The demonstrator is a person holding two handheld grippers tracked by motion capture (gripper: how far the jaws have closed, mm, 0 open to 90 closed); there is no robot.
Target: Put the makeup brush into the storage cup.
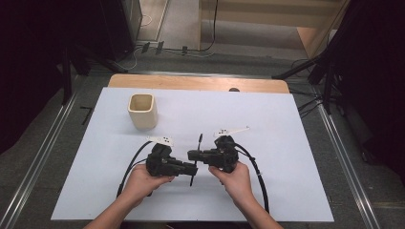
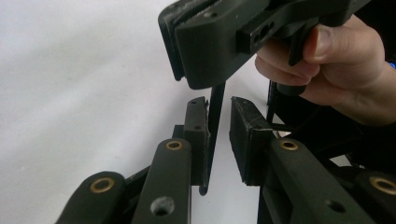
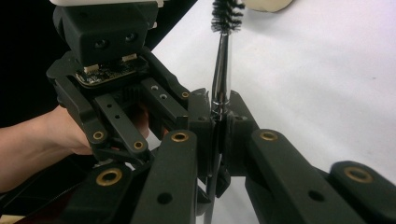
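Right gripper (image 3: 217, 116): you clamp the thin brush (image 3: 220, 70) mid-stem, upright | Left gripper (image 2: 219, 135): jaws around its lower handle, one pad touching, not yet clamped | Place: near table's front edge, centre | Left to do: finish handover; cup (image 1: 143, 110) toward the far-left corner stands empty

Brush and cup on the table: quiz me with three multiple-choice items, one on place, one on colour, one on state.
1. The cup stands: A) far left on the table; B) near right; C) between the grippers.
2. The bristles of the brush are: A) white; B) black; C) red.
3. Jaws of the right gripper: A) wide open; B) shut on the brush; C) shut on nothing.
A, the high view shows it there; B, the tuft is dark; B, both pads clamp the stem.
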